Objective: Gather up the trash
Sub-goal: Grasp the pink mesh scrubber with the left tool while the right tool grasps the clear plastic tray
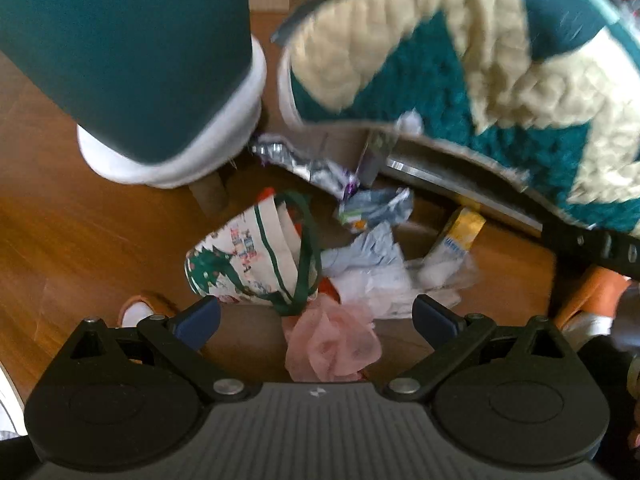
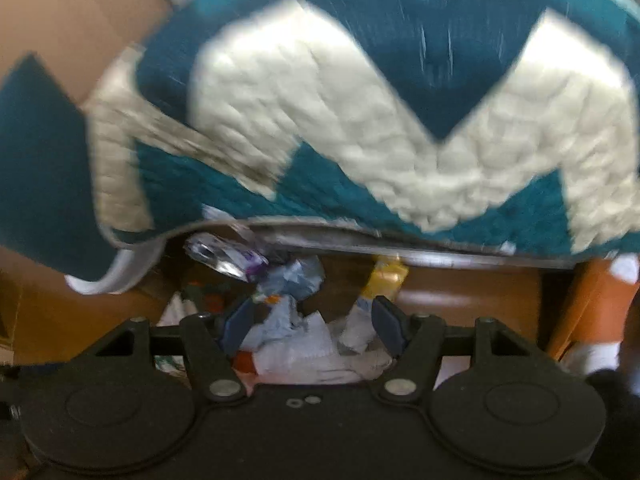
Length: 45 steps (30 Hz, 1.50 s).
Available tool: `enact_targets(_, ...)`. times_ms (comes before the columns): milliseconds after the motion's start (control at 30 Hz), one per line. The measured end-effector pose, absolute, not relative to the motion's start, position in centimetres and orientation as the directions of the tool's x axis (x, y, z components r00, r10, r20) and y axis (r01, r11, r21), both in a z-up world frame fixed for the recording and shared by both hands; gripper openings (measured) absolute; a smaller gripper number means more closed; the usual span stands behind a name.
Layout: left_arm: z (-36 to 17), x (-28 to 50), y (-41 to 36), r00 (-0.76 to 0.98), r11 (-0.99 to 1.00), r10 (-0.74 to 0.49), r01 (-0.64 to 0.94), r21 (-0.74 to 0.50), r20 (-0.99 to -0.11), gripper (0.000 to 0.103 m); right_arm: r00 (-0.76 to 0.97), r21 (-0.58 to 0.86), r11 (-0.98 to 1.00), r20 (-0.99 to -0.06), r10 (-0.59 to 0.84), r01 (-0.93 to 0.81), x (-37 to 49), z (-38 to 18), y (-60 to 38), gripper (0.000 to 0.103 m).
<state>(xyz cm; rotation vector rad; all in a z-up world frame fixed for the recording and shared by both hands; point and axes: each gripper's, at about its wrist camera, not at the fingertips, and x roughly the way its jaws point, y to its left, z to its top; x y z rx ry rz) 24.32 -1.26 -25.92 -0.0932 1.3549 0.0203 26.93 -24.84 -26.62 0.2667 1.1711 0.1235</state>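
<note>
Trash pile: the trash lies loose on the wooden floor (image 1: 80,240), gathered in one heap in front of both grippers, partly under the edge of a teal and cream quilted cover (image 1: 460,80) that hangs over a piece of furniture.
Why it lies so: I judge the pieces were dropped or pushed together there; nothing is stacked in order, and several pieces overlap.
Left gripper (image 1: 316,316): fingers spread wide, holding nothing, hovering just above the pink crumpled tissue (image 1: 332,348), which shows between the two blue pads.
Right gripper (image 2: 312,318): also spread, holding nothing; white crumpled paper (image 2: 304,348) lies between its pads and below them. Contact I cannot tell, the picture is blurred.
Why held so: both are open and pointed down at the heap, so I think they are getting ready for a pick.
Paper gift bag (image 1: 248,260): it lies on its side, mouth toward the heap, green ribbon handles loose. What is inside I cannot see clearly.
Yellow carton (image 1: 460,236): it lies tilted beside the white paper, near the furniture edge.
Silver foil wrapper (image 1: 296,160): farther back, under the cover's edge.
Collecting container: no bin or trash sack is visible in either view.
Risk: the hanging cover may hide more pieces.
</note>
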Motion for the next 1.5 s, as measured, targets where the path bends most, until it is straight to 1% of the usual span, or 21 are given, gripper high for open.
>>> enact_targets(267,-34.1,25.7,-2.0,0.06,0.992,-0.03,-0.123,-0.037,-0.998,0.103,0.222,0.289,0.918,-0.947,0.233,0.273,28.0,-36.4,-25.3,0.065)
enact_targets(467,-39.1,26.1,-2.5,-0.035,0.988,-0.046,-0.152,-0.041,-0.998,0.103,0.186,0.301,0.855,-0.952,0.243,0.423,28.5,-40.7,-25.2,0.065)
enact_targets(667,-41.4,25.8,-3.1,-0.09,0.986,-0.071,-0.159,-0.056,-0.993,0.103,0.136,0.297,0.761,-0.953,0.269,0.576,29.4,-44.4,-25.2,0.065)
enact_targets(900,-43.4,25.8,-3.3,-0.115,0.983,-0.089,-0.167,-0.069,-0.989,0.102,0.116,0.293,0.736,-0.952,0.283,0.61,30.3,-46.9,-23.9,0.063)
enact_targets(967,-43.8,25.9,-3.2,-0.108,0.983,-0.091,-0.17,-0.072,-0.99,0.099,0.118,0.293,0.739,-0.953,0.281,0.607,30.4,-47.5,-23.7,0.063)
enact_targets(1033,-44.2,26.0,-3.2,-0.107,0.982,-0.099,-0.171,-0.08,-0.989,0.093,0.131,0.305,0.74,-0.95,0.285,0.6,30.4,-47.6,-23.8,0.062)
enact_targets(1100,-44.6,26.1,-3.2,-0.109,0.982,-0.102,-0.171,-0.082,-0.989,0.092,0.14,0.312,0.742,-0.948,0.287,0.593,30.4,-47.7,-24.0,0.061)
enact_targets(1167,-45.0,26.1,-3.3,-0.109,0.98,-0.109,-0.175,-0.089,-0.988,0.086,0.142,0.317,0.74,-0.946,0.291,0.593,30.4,-47.9,-24.1,0.049)
enact_targets(1233,-45.4,26.1,-3.4,-0.117,0.979,-0.117,-0.18,-0.095,-0.986,0.072,0.141,0.33,0.733,-0.94,0.309,0.594,30.4,-48.2,-24.1,0.015)
enact_targets(1267,-45.6,26.1,-3.3,-0.124,0.978,-0.121,-0.184,-0.097,-0.985,0.07,0.135,0.33,0.731,-0.94,0.314,0.597,30.4,-48.4,-24.1,0.014)
enact_targets(1300,-45.9,26.1,-3.4,-0.128,0.978,-0.122,-0.186,-0.097,-0.984,0.062,0.126,0.324,0.732,-0.941,0.313,0.599,30.5,-48.6,-23.9,0.011)
enact_targets(1333,-46.1,26.0,-3.4,-0.132,0.977,-0.124,-0.188,-0.098,-0.984,0.054,0.128,0.325,0.736,-0.941,0.312,0.595,30.5,-48.6,-23.9,0.003)
enact_targets(1367,-46.2,26.0,-3.4,-0.138,0.976,-0.128,-0.193,-0.1,-0.982,0.05,0.129,0.324,0.742,-0.942,0.31,0.587,30.5,-48.6,-23.8,0.001)
enact_targets(1400,-46.4,25.9,-3.4,-0.144,0.974,-0.135,-0.2,-0.105,-0.98,0.041,0.128,0.32,0.746,-0.944,0.305,0.583,30.5,-48.5,-23.7,0.001)
enact_targets(1433,-46.5,25.8,-3.3,-0.148,0.973,-0.14,-0.205,-0.108,-0.979,0.034,0.129,0.322,0.745,-0.943,0.306,0.585,30.4,-48.4,-23.8,0.001)
enact_targets(1500,-46.4,25.7,-3.4,-0.148,0.972,-0.144,-0.209,-0.112,-0.978,0.031,0.136,0.327,0.746,-0.942,0.307,0.58,30.0,-48.1,-23.8,0.001)
